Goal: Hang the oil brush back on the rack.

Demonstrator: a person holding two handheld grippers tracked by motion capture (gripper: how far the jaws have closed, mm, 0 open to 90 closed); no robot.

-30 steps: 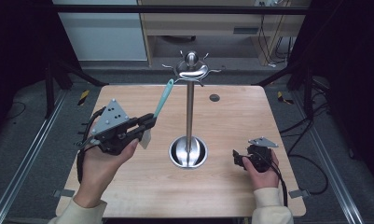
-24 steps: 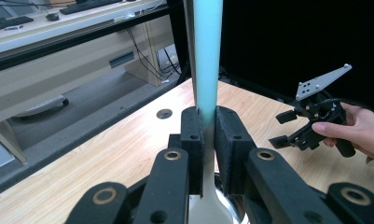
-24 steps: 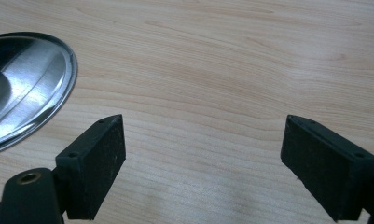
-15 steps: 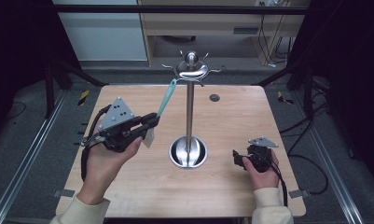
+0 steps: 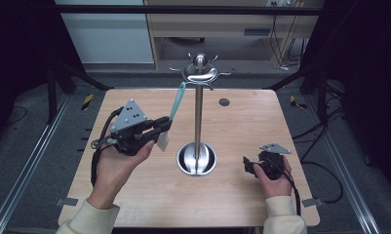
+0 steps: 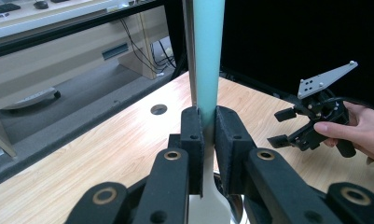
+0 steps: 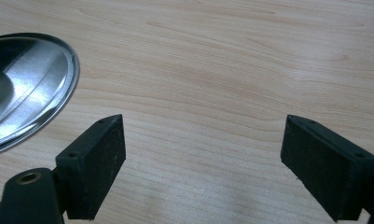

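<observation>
- High view: even overhead light falls on the counter (image 5: 134,204), which reads bright against dark surroundings on both flanks; the picture is soft and slightly grainy throughout.
- High view: the polished stand (image 5: 198,117) carries sharp highlights on its round base and top knob; shadows on the wood are faint and short.
- Left gripper view: the left hand-held gripper (image 6: 207,140) is close and a little soft, the turquoise handle (image 6: 208,56) between its jaws evenly lit; the upper right is near black, and the background room is pale and blurred.
- Right gripper view: the wood grain is clear, diffuse grey shadows lie beneath the right hand-held gripper (image 7: 203,163), and the steel base shows streaked glare at the left edge.
</observation>
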